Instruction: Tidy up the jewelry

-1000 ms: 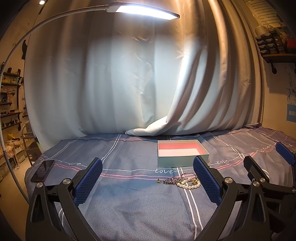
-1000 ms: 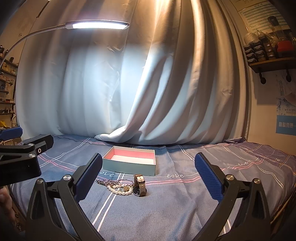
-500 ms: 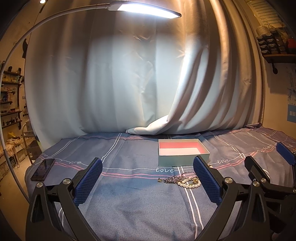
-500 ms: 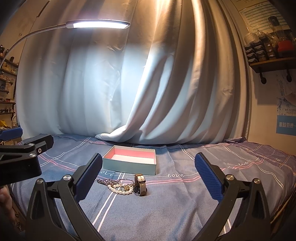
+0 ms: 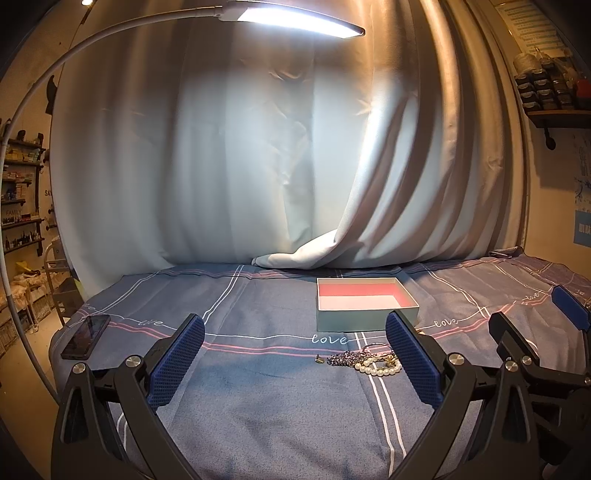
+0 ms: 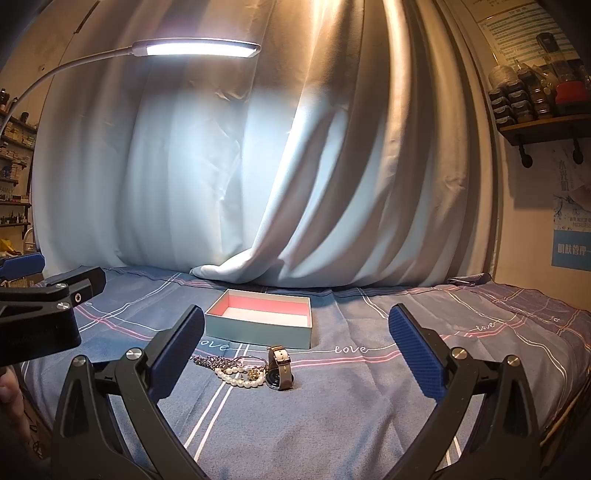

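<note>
A pale blue open box (image 5: 364, 303) with a pink lining sits on the blue bedsheet; it also shows in the right wrist view (image 6: 260, 324). In front of it lies a small heap of jewelry: a pearl bracelet (image 6: 240, 379), a dark chain (image 6: 212, 361) and a wristwatch (image 6: 279, 367). In the left wrist view the pearl bracelet (image 5: 376, 367) and chain (image 5: 341, 358) lie beside the right finger. My left gripper (image 5: 295, 360) is open and empty, short of the heap. My right gripper (image 6: 295, 356) is open and empty, with the heap between its fingers farther ahead.
A black phone (image 5: 85, 336) lies at the bed's left edge. A grey curtain (image 5: 295, 166) hangs behind the bed, its hem resting on the sheet. A gooseneck lamp (image 5: 291, 18) arches overhead. Wall shelves (image 6: 543, 125) stand at the right.
Both views have shifted very slightly; the box and the jewelry lie where they were. Both grippers stay open.
</note>
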The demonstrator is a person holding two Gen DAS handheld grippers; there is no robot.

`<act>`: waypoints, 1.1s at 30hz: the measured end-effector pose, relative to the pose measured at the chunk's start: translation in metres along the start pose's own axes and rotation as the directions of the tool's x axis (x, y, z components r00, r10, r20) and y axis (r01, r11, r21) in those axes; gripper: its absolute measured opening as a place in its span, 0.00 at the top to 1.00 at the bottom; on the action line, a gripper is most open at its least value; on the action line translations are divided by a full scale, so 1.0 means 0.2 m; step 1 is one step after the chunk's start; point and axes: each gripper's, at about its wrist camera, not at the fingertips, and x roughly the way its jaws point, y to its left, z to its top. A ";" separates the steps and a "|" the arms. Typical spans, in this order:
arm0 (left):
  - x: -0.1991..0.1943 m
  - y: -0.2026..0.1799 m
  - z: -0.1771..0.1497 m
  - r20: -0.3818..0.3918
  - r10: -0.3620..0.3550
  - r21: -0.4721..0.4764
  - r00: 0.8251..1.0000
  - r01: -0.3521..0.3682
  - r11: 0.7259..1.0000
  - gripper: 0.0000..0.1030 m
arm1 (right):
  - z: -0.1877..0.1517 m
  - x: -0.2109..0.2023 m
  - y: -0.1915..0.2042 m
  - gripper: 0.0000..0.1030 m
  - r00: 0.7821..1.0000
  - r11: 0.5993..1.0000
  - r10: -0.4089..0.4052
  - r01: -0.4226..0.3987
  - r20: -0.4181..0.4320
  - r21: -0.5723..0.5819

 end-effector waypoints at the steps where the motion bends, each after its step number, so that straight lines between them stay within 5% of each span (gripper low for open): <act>1: 0.00 0.00 0.00 0.001 -0.001 -0.002 1.000 0.001 1.000 0.06 | 0.00 0.00 0.00 0.05 1.000 1.000 -0.001 0.001 0.000 0.001; 17: 0.12 -0.01 -0.01 -0.061 -0.021 0.007 0.998 0.021 1.000 0.06 | 0.03 0.09 -0.02 0.05 1.000 1.000 -0.020 0.020 -0.017 -0.006; 22: 0.19 -0.02 0.02 -0.082 -0.039 0.027 0.996 0.041 0.999 0.06 | 0.04 0.23 -0.04 0.05 0.996 1.000 -0.012 0.012 -0.086 0.007; 25: 0.31 -0.02 0.02 -0.151 -0.063 0.025 0.987 0.067 0.997 0.06 | 0.05 0.37 -0.02 0.05 0.980 1.000 0.019 -0.022 -0.198 -0.010; 29: 0.57 -0.02 -0.01 -0.344 -0.082 0.031 0.935 0.098 0.995 0.06 | 0.03 0.63 -0.01 0.05 0.908 0.996 0.075 -0.088 -0.413 -0.011; 33: 0.88 -0.02 -0.10 -0.557 -0.145 0.003 0.818 0.177 0.984 0.06 | -0.08 0.89 -0.01 0.05 0.799 0.989 0.138 -0.145 -0.585 0.035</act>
